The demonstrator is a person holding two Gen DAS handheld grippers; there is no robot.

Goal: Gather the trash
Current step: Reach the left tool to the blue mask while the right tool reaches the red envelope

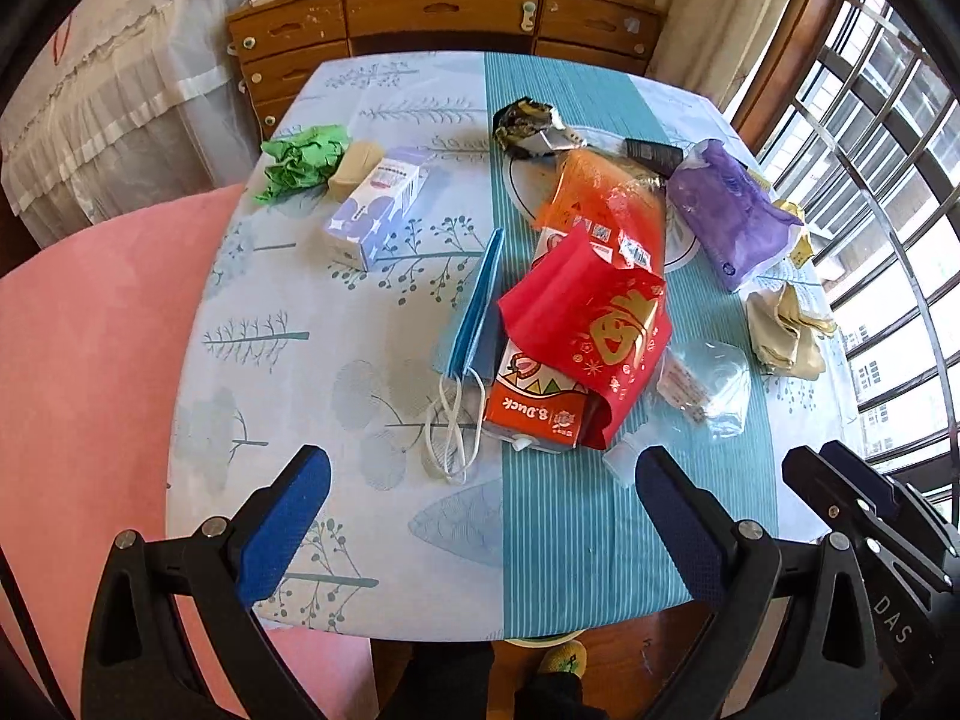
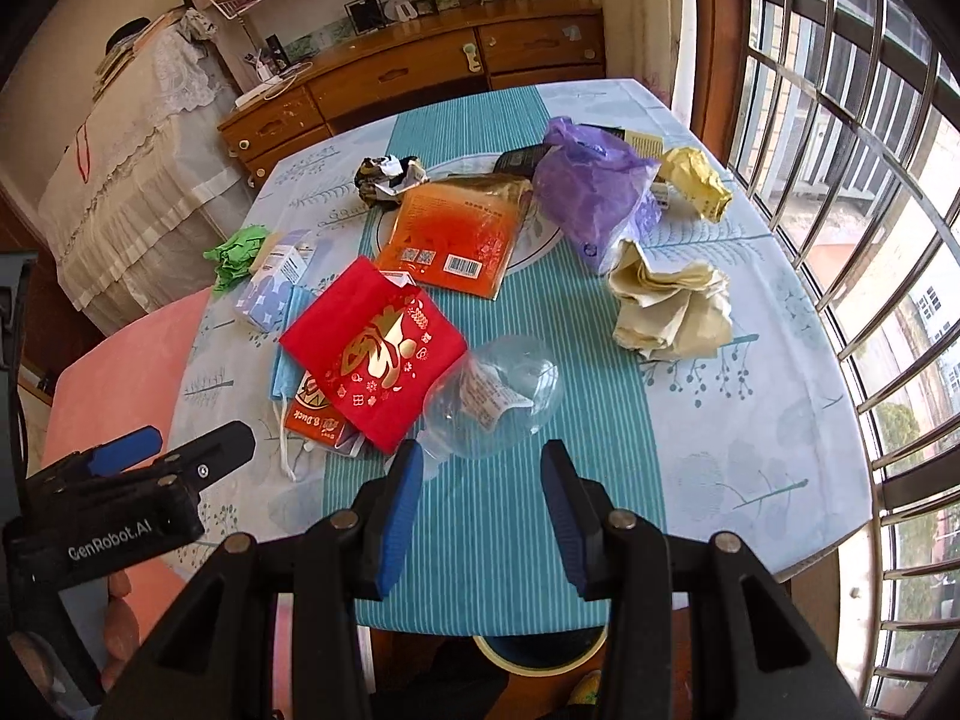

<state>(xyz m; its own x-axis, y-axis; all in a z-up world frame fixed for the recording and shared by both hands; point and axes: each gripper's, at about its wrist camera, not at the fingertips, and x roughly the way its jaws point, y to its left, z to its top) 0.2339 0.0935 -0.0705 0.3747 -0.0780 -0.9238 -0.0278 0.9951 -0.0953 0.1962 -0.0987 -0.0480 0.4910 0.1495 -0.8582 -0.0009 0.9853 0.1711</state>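
Both claws hang over the near edge of the table (image 1: 570,570), and I judge this is the approach step, with nothing collected yet. The left claw (image 1: 480,516) is wide open and empty; the right claw (image 2: 483,516) is half open, also empty. Just ahead of the right claw lies a clear plastic bottle (image 2: 498,402), beside a red envelope (image 2: 372,354). The next move should bring the right claw down around the bottle.

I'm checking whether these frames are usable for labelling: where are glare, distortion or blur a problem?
Left wrist view: the window is blown out at the right, fisheye bends the table edge, and the clear plastic bottle is hard to outline. Right wrist view: the window bars curve strongly, daylight washes out the far right, and the red envelope is sharp.
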